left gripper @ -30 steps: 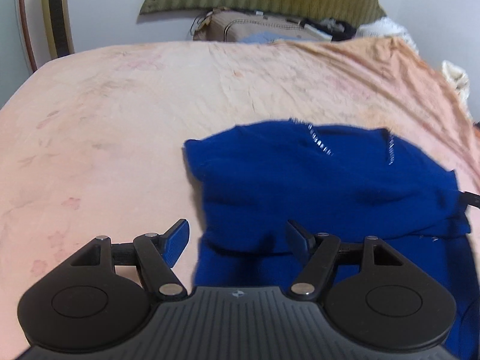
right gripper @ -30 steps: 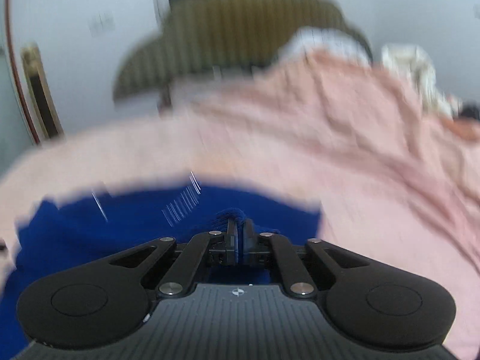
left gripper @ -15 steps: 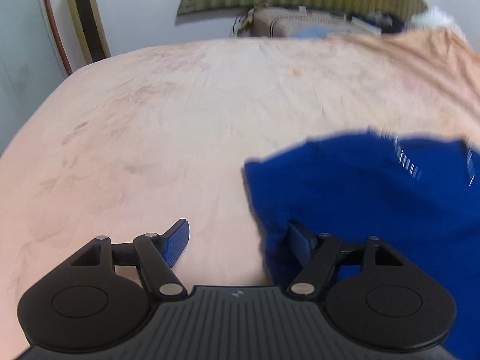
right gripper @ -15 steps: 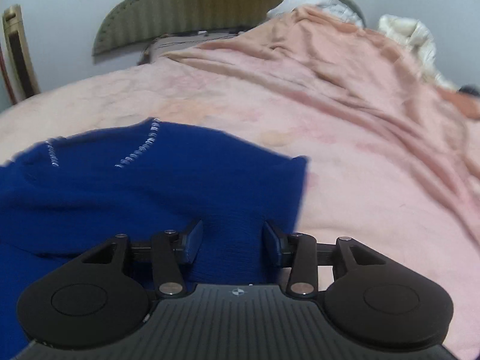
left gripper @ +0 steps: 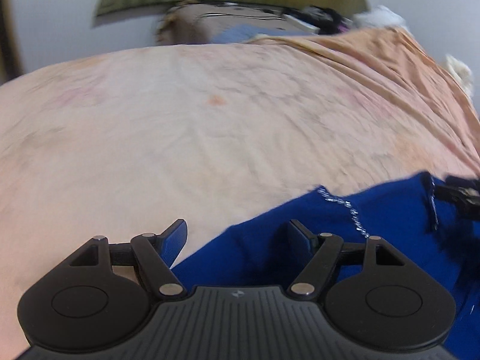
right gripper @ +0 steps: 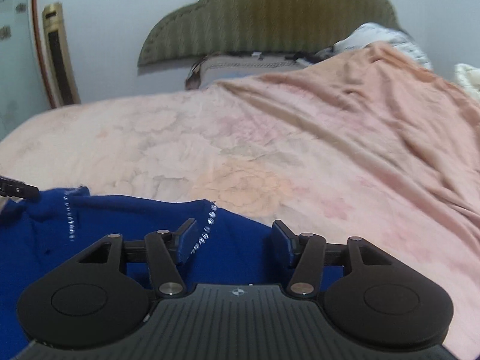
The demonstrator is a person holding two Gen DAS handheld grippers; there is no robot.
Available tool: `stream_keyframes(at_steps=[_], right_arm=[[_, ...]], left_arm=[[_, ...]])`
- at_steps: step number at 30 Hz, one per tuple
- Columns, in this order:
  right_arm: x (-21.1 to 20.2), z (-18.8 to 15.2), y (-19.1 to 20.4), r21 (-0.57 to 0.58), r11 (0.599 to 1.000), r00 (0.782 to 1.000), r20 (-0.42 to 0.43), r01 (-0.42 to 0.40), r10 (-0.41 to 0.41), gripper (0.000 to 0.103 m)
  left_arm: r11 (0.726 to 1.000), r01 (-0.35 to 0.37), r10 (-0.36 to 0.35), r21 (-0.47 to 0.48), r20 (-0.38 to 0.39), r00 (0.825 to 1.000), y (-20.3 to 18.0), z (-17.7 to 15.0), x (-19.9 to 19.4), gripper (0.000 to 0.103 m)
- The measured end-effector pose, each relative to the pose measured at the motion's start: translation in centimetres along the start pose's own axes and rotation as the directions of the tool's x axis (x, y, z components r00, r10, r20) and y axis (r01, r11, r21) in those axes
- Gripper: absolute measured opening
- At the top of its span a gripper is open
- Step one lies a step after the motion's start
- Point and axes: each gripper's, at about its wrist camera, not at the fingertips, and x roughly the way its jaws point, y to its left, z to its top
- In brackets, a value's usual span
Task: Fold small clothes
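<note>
Right tool [right gripper: 232, 237] has just let go, both tools gaping empty over blue garment [right gripper: 120, 225] on pink blanket [right gripper: 270, 150]

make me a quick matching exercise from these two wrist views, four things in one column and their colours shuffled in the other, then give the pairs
Things:
1. garment
2. blanket
3. headboard
4. wall

Colours:
A. olive green
B. white
C. deep blue
D. pale pink

Pairs: 1-C, 2-D, 3-A, 4-B
</note>
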Motion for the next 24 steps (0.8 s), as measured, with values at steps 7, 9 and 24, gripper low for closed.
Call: stream_keyframes(at_steps=[7, 9, 24], right_arm=[[3.7, 0.1, 2.7, -0.172, 0.985, 0.998, -0.056, -0.031, 0.021, 0.020], [3.6, 0.1, 3.3, -0.214, 0.977, 0.999, -0.033, -0.003, -0.004, 0.010], [-5.3, -0.8, 4.3, -0.117, 0.992, 0.994, 0.106, 0.050, -0.037, 0.077]], left_arm=[[0.980, -0.029, 0.021, 0.198, 0.039, 0.999, -3.1, -0.8, 0.5, 0.028], [0.972, -0.087, 0.071, 0.220, 0.078, 0.994, -3.9, -0.6, 0.4, 0.008], [0.974, -0.206, 0.190, 0.094, 0.161, 0.969, -5.3, -4.7, -8.5, 0.009]])
